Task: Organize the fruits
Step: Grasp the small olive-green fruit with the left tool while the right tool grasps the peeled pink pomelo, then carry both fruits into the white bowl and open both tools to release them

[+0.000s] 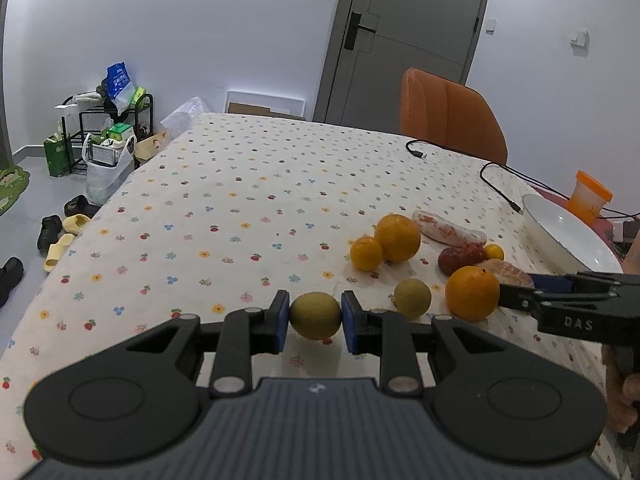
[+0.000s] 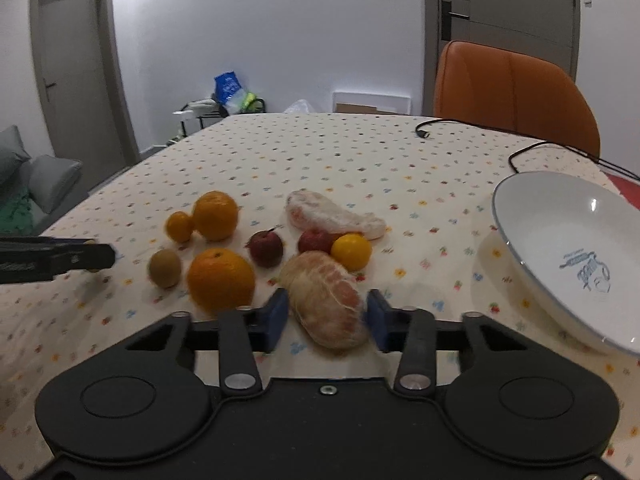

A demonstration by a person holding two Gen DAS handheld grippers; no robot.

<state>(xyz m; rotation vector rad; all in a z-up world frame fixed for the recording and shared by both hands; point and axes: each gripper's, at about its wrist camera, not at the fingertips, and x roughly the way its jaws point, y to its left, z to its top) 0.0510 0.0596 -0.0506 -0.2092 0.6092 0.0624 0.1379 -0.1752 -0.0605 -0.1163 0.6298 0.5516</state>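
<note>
Left gripper clamps a kiwi; right gripper brackets a peeled pomelo piece, contact unclear.

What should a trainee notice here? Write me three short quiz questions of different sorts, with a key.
1. True or false: the white bowl already holds fruit.
2. What is clamped in the left gripper? A: an orange. B: a kiwi. C: a banana.
3. How many small red fruits lie on the tablecloth?

Key: 1 false; 2 B; 3 two.
</note>
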